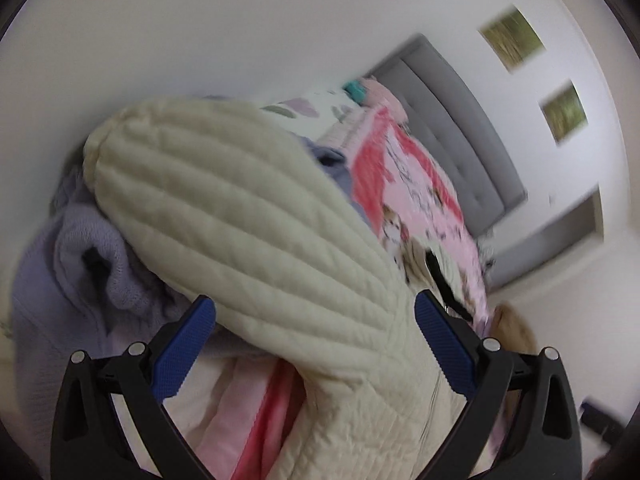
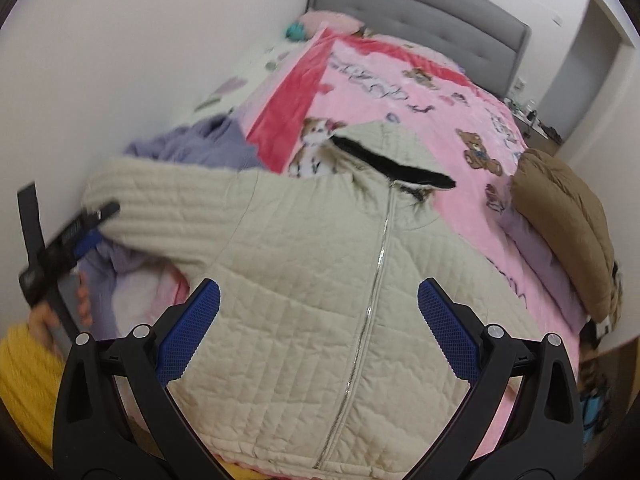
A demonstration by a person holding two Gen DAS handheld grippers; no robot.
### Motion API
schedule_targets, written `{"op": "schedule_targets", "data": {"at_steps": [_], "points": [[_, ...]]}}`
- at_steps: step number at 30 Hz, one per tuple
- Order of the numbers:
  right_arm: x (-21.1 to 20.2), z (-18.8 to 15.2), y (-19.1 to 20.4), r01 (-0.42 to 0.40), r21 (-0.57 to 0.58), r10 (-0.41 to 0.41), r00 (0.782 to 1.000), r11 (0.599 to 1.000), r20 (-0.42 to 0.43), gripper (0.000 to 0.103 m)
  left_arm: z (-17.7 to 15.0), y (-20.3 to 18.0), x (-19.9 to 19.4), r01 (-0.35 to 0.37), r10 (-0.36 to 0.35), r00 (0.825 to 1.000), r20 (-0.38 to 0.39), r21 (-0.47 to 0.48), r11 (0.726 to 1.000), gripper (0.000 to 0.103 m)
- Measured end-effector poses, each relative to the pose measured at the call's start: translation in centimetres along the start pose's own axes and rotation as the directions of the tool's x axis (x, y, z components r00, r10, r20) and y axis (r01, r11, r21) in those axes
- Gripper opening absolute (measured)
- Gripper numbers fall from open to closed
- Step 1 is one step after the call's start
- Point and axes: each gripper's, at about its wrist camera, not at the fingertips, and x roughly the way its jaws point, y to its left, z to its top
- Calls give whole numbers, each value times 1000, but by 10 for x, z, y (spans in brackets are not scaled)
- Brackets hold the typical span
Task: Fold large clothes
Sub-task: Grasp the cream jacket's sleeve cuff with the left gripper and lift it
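Bed [image 2: 420, 92]: pink teddy-bear blanket spread under everything, grey headboard [image 2: 420, 12] at 12 o'clock in the right wrist view.
Jacket [image 2: 304, 280]: cream quilted, zipped shut, lying front-up on the bed, collar toward 12 o'clock, hem nearest the right tongs.
Progress: early, by the look of it; body lies flat and unfolded, one sleeve is lifted, the other sleeve is not clearly in view, and the body fold is left to do.
Sleeve [image 1: 256, 208]: ribbed-looking, raised off the bed at 9 o'clock of the body, running away from the left camera.
Other clothes: lilac knit [image 1: 80, 248] at 10 o'clock, brown coat [image 2: 568, 220] at 3 o'clock.
Left tongs [image 1: 316, 316]: spread wide with the sleeve between them; whether they pinch it is unclear.
Right tongs [image 2: 320, 304]: spread apart above the hem, holding nothing.
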Motion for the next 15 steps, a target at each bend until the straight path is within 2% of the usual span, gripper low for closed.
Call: {"op": "schedule_targets", "data": {"at_steps": [4, 10, 12, 14, 15], "points": [[14, 0, 7, -20, -7, 20, 999, 1000, -42, 95, 4, 29, 17, 0, 4, 1000, 25, -133, 991, 98], [26, 0, 6, -7, -23, 5, 996, 1000, -87, 95, 8, 52, 43, -30, 34, 999, 17, -204, 979, 97], [30, -1, 4, -7, -17, 5, 995, 1000, -99, 95, 11, 51, 44, -47, 61, 997, 56, -225, 973, 88], [32, -3, 3, -3, -17, 1, 994, 1000, -109, 95, 17, 47, 42, -67, 90, 992, 89, -238, 969, 70], [33, -3, 1, -5, -14, 4, 994, 1000, -113, 95, 20, 44, 43, -81, 105, 990, 96, -228, 970, 64]]}}
